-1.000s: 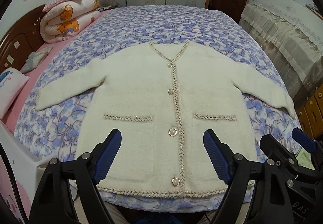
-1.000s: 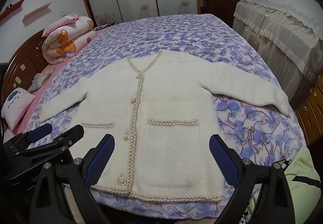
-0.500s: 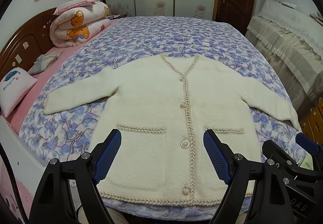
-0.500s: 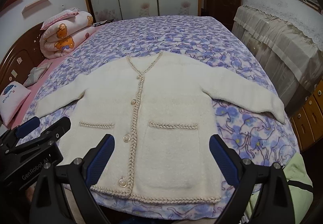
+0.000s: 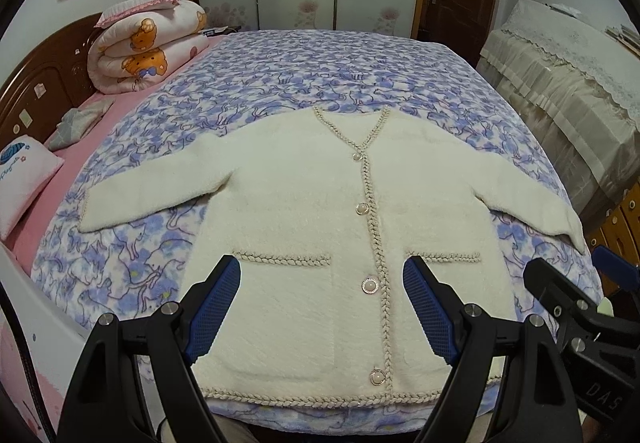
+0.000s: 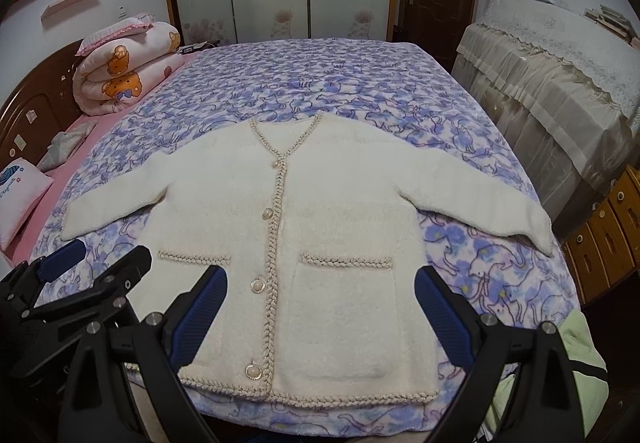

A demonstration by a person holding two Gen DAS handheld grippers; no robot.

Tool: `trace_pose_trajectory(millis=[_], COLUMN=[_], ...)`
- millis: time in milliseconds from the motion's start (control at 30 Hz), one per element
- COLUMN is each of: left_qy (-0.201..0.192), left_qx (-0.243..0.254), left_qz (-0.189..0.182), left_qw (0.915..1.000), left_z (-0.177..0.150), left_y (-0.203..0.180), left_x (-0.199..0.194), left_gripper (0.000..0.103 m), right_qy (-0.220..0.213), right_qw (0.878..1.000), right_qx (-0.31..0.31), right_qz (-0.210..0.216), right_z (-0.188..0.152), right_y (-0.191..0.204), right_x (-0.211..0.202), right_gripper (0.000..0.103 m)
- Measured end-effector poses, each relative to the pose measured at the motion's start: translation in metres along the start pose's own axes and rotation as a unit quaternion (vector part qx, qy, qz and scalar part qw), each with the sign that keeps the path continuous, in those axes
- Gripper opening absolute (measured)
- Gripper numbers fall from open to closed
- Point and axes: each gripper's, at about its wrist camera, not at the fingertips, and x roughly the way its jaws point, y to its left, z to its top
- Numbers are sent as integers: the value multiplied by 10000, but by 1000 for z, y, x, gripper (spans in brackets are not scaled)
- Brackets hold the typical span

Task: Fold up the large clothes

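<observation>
A cream fluffy cardigan (image 5: 304, 219) with braided trim, pearl buttons and two pockets lies flat, face up, on the bed, sleeves spread to both sides. It also shows in the right wrist view (image 6: 336, 211). My left gripper (image 5: 322, 307) is open and empty, held above the cardigan's hem. My right gripper (image 6: 320, 317) is open and empty, also above the hem, to the right of the left one. Each gripper shows at the edge of the other's view.
The bed has a blue floral blanket (image 5: 340, 67). A rolled pink quilt (image 5: 148, 47) and a pillow (image 5: 20, 179) lie by the wooden headboard on the left. A covered cabinet (image 5: 560, 91) and wooden drawers (image 6: 608, 235) stand on the right. A green cloth (image 6: 588, 375) lies at lower right.
Both grippers have pulled back and up a little, so the cardigan sits lower and farther in view. Both stay open. The cardigan has not moved.
</observation>
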Motion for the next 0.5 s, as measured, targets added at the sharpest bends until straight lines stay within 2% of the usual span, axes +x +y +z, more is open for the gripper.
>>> trace_pose_trajectory(millis=[500], left_qy=[-324], left_qx=[70], left_qz=[-203], left_qw=[9992], left_z=[26], left_y=[2], left_x=[-17], left_gripper=[83], right_qy=[-304], right_qw=[9991], right_qx=[215], right_qz=[-206], right_z=[27], right_y=[-16], right_x=[-14], right_gripper=[96])
